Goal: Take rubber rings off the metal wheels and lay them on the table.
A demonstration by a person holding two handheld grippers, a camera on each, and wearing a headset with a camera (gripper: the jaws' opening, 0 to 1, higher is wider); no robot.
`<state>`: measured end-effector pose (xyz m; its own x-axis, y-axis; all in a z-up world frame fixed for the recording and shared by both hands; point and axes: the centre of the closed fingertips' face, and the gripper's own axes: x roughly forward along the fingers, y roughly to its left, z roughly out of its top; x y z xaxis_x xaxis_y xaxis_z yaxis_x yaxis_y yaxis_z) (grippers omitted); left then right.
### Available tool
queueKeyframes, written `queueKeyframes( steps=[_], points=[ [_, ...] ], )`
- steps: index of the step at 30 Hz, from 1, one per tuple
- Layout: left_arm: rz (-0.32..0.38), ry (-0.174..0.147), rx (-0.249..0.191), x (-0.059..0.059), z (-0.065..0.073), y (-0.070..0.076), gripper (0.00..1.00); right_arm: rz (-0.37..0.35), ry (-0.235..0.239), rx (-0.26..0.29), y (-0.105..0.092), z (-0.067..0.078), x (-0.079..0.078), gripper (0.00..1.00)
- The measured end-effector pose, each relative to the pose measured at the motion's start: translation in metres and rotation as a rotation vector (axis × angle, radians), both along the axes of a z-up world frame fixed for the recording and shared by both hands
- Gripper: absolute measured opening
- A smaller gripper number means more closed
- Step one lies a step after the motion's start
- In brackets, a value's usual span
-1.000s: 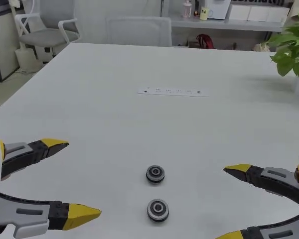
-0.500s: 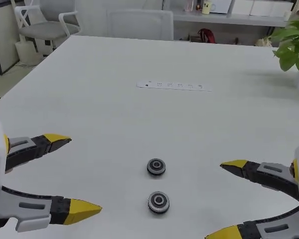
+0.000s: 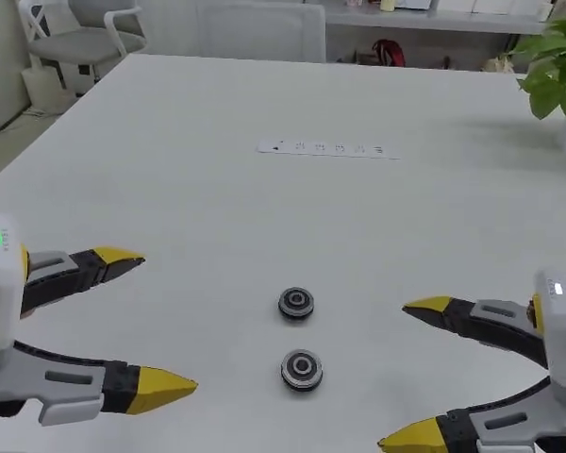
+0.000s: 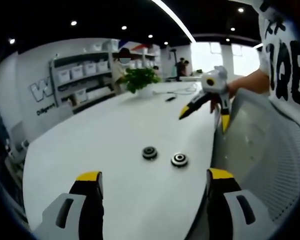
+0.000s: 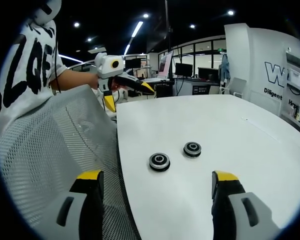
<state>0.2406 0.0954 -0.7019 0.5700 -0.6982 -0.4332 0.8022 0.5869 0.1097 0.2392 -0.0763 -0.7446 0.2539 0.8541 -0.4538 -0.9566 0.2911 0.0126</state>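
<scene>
— Where do we have the two tools?

— We see the grey-and-black left gripper (image 3: 170, 321) with yellow tips low at the left of the head view. Its jaws are spread wide, with nothing between them. The matching right gripper (image 3: 393, 374) sits low at the right, its jaws likewise gaping and bare. Both are held by the near edge of the wide white table (image 3: 264, 208).

— And the wheels?

— Two small round metal wheels lie flat on the table, between the grippers and touched by neither. The nearer wheel (image 3: 302, 369) lies close to our side. The farther wheel (image 3: 295, 303) lies just beyond it, with a small gap between the two. We see a dark rubber ring (image 3: 285, 372) around the rim of each, so both rings are on their wheels.

— What do the gripper views give us?

— In the left gripper view both wheels lie ahead of the parted jaws, and the right gripper shows across the table, open too. The right gripper view mirrors that, with the wheels ahead and the left gripper beyond them, splayed. A grey mesh chair (image 5: 50, 150) stands against the table edge there.

— Anything else on the table?

— We see a long white socket strip (image 3: 327, 149) further back, well apart from the wheels. A green leafy plant (image 3: 552, 66) stands at the far right.
</scene>
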Motion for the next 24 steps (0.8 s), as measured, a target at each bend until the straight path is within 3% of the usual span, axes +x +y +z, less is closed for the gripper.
queueKeyframes(
  steps=[5, 19, 24],
  points=[
    [-0.037, 0.006, 0.008, 0.002, -0.005, -0.007, 0.86, -0.002, 0.010, 0.017, 0.004, 0.000, 0.003, 0.84],
    [-0.093, 0.018, 0.001, 0.014, -0.010, -0.016, 0.83, 0.037, 0.000, -0.003, 0.009, -0.006, 0.013, 0.74],
    [-0.122, 0.020, 0.019, 0.017, -0.014, -0.021, 0.82, 0.047, 0.003, 0.004, 0.013, -0.006, 0.017, 0.71]
  ],
)
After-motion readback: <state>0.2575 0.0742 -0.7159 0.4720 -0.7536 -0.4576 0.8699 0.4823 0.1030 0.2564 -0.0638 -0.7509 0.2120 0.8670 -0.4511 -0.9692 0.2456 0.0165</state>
